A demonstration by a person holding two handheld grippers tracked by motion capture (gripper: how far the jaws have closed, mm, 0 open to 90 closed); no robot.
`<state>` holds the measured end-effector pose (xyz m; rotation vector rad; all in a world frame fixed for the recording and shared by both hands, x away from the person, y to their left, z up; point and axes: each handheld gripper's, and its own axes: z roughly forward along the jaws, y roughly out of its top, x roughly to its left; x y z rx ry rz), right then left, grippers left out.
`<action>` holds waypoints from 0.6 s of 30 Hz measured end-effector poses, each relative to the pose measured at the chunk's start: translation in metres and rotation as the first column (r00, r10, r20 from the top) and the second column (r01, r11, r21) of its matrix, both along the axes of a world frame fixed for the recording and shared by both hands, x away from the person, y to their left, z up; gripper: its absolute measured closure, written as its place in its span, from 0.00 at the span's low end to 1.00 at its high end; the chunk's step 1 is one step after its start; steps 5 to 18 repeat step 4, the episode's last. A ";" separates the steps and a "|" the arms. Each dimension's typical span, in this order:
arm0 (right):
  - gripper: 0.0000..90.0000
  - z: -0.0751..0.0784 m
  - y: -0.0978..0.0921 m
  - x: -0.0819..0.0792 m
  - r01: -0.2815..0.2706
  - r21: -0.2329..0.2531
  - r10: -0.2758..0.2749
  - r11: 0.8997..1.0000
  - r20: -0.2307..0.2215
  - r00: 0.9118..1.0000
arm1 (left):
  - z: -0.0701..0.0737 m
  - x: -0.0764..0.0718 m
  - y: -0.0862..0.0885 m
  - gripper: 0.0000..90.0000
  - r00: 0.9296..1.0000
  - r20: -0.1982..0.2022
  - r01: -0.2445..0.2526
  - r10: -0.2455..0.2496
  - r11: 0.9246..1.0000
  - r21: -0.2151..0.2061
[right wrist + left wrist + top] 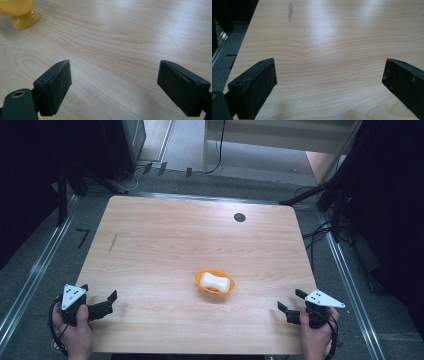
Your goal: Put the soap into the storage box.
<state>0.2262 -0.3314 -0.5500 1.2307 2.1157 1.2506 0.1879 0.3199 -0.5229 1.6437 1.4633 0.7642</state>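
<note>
An orange bowl (pixel 215 283) sits on the wooden table (pixel 165 235), a little right of centre and toward the near side. A white soap-like bar (pixel 217 281) lies inside it. The bowl's yellow-orange foot (pixel 23 18) appears at the top left of the right gripper view. My left gripper (pixel 100 296) rests over the table's near left corner, open, with bare wood between its jaws (pixel 329 75). My right gripper (pixel 290 301) hovers at the near right corner, open too, with nothing between its jaws (pixel 115 77).
A small dark round hole (pixel 239 217) sits in the tabletop at the far right. A dark streak (pixel 113 243) marks the wood at the far left. Metal rails (pixel 35 270) and cables (pixel 315 232) run along the floor beside the table.
</note>
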 end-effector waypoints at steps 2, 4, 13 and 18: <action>0.14 0.000 0.000 0.000 -0.001 -0.002 0.001 1.000 0.000 1.000 | 0.000 0.000 0.000 0.00 1.000 0.000 0.000 0.000 1.000 0.000; 0.14 0.000 0.000 0.000 0.002 -0.003 -0.002 1.000 -0.002 1.000 | 0.000 0.000 0.000 0.00 1.000 -0.001 0.000 0.000 1.000 0.001; 0.14 0.000 0.000 0.000 0.002 -0.003 -0.002 1.000 -0.002 1.000 | 0.000 0.000 0.000 0.00 1.000 -0.001 0.000 0.000 1.000 0.001; 0.14 0.000 0.000 0.000 0.002 -0.003 -0.002 1.000 -0.002 1.000 | 0.000 0.000 0.000 0.00 1.000 -0.001 0.000 0.000 1.000 0.001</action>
